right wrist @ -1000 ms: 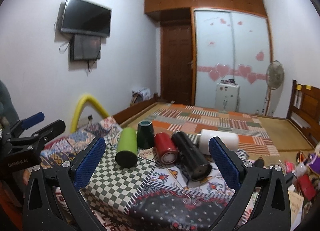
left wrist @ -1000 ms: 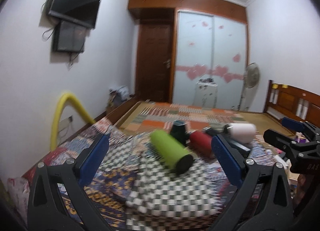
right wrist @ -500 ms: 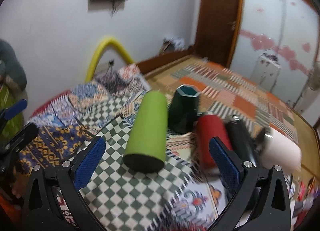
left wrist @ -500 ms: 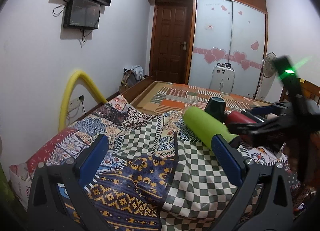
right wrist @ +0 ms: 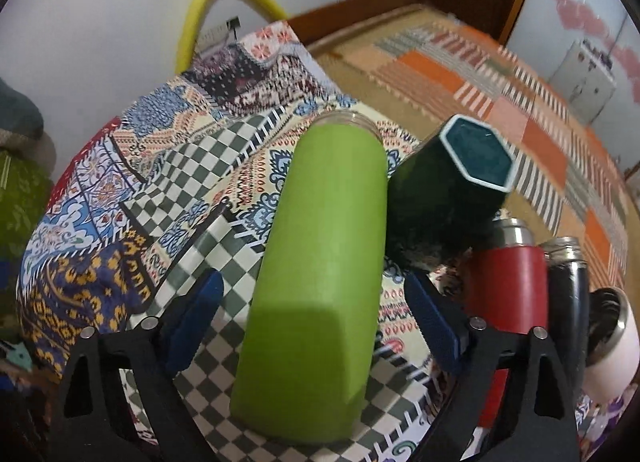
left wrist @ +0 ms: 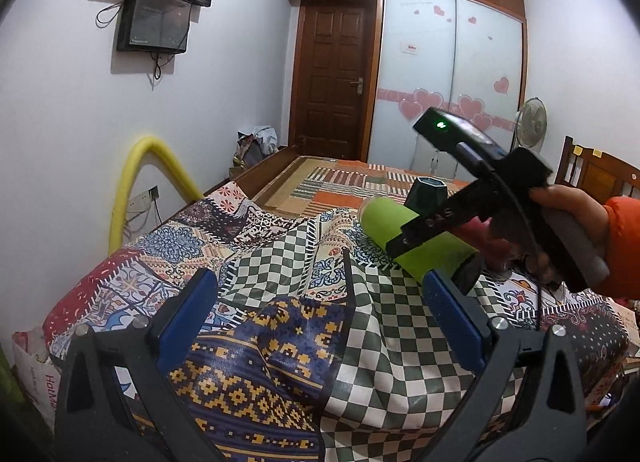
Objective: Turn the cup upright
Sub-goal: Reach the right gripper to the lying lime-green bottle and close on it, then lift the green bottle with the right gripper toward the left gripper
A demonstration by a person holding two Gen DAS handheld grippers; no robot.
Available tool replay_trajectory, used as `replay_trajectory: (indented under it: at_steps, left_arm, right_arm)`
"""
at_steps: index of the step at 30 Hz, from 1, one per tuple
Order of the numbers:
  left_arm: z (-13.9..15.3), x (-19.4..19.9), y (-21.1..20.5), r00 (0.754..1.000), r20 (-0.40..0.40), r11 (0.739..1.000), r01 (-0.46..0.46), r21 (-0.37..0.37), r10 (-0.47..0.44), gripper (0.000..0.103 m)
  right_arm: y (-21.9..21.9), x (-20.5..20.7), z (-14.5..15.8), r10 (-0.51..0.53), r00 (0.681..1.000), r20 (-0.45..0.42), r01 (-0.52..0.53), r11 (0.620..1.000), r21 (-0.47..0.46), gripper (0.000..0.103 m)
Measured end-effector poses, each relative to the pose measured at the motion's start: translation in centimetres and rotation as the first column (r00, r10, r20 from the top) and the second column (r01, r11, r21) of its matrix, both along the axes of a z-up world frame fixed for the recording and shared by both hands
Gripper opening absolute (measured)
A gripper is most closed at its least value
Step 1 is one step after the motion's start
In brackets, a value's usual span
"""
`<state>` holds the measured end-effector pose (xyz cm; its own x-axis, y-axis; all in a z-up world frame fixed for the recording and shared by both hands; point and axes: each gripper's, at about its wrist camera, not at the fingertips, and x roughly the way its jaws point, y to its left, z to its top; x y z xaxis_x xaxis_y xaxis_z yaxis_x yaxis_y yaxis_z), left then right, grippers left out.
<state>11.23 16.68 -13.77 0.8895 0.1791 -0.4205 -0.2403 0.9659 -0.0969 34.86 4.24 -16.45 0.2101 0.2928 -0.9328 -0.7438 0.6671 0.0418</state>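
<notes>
While both tongs gape empty, right tongs (right wrist: pixel 314 312) straddling lying green cup (right wrist: pixel 316 282), left tongs (left wrist: pixel 320 310) apart, lettering illegible.

The lime-green cup (right wrist: pixel 316 282) lies on its side mid-tablecloth, its open mouth toward the far edge.

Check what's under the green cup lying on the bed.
The green cup lies on its side on the checkered patchwork cloth. Nothing else shows beneath it; the contact strip is hidden by its body.

"HotM" on white bag (left wrist: pixel 34 378)
</notes>
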Motion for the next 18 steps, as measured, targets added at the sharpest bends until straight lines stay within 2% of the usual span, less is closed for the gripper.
replay_trajectory:
  at_steps: [2,4,6,14,18]
  left_arm:
    - [-0.2,0.1,0.2,1.0,-0.004,1.0,0.0,-0.008,0.0,0.103]
    - [-0.4,0.3,0.5,1.0,-0.013,1.0,-0.002,-0.013,0.002,0.103]
    - [-0.6,0.3,0.6,1.0,-0.018,1.0,-0.008,-0.014,0.008,0.103]
    - [-0.9,0.5,0.9,1.0,-0.026,1.0,-0.014,-0.015,0.013,0.103]
    - [-0.7,0.7,0.7,1.0,-0.027,1.0,-0.008,-0.015,0.008,0.103]
  right_arm:
    - [0.4,0.4,-0.6,-0.005,1.0,-0.024,0.004,1.0,-0.03,0.085]
    - [0.8,0.5,-1.2,-0.004,0.999,-0.048,0.002,0.998,-0.057,0.079]
    - [1.2,0.5,-1.8,0.001,0.999,-0.051,-0.006,0.995,-0.099,0.068]
    - [0.6,0.0,-1.3,0.017,1.0,0.001,-0.017,0.994,-0.108,0.065]
    - [-0.3,-0.2,-0.8,0.015,1.0,-0.018,-0.017,0.996,-0.082,0.065]
